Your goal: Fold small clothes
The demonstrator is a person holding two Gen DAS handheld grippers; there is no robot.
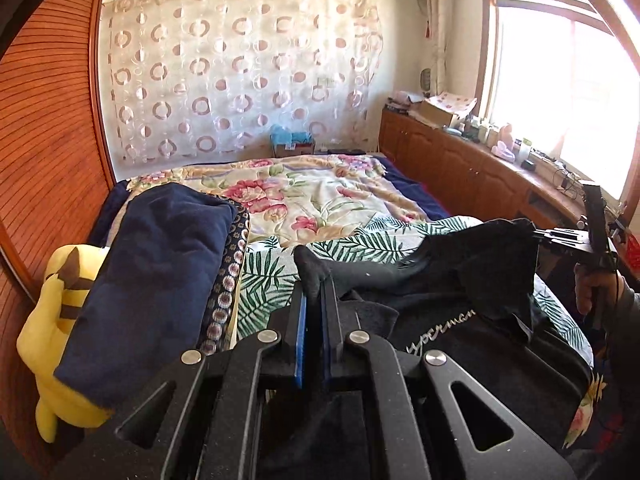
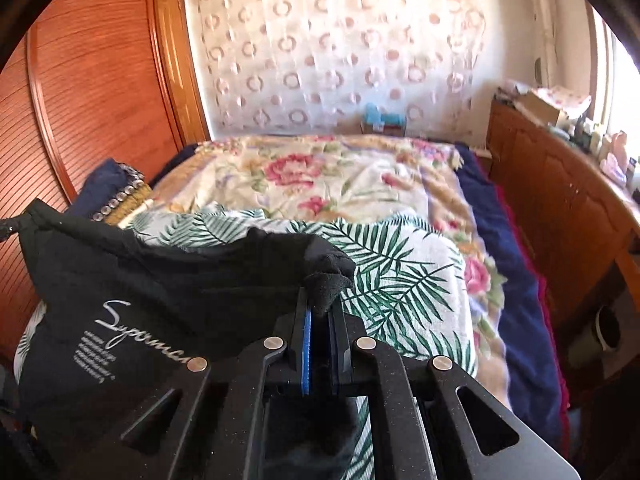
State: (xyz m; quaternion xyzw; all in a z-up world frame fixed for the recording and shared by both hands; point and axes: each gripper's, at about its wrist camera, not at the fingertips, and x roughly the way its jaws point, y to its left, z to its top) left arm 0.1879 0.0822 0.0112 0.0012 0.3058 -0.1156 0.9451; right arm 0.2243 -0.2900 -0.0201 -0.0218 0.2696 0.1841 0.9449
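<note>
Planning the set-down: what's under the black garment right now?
Under the black garment, the palm-leaf sheet shows around it; whatever lies directly beneath is covered.

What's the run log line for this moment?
left gripper: shut on black garment | right gripper: shut on black garment | garment: lifted over leaf-print sheet

Black garment (image 2: 132,280): my view loses lower part behind gripper bodies in both views; small print under white script unreadable. Yellow plush toy (image 1: 60,320): half hidden under navy bundle (image 1: 152,280). Items on sideboard (image 1: 472,160) too small to identify. Window (image 1: 560,88) overexposed.
</note>
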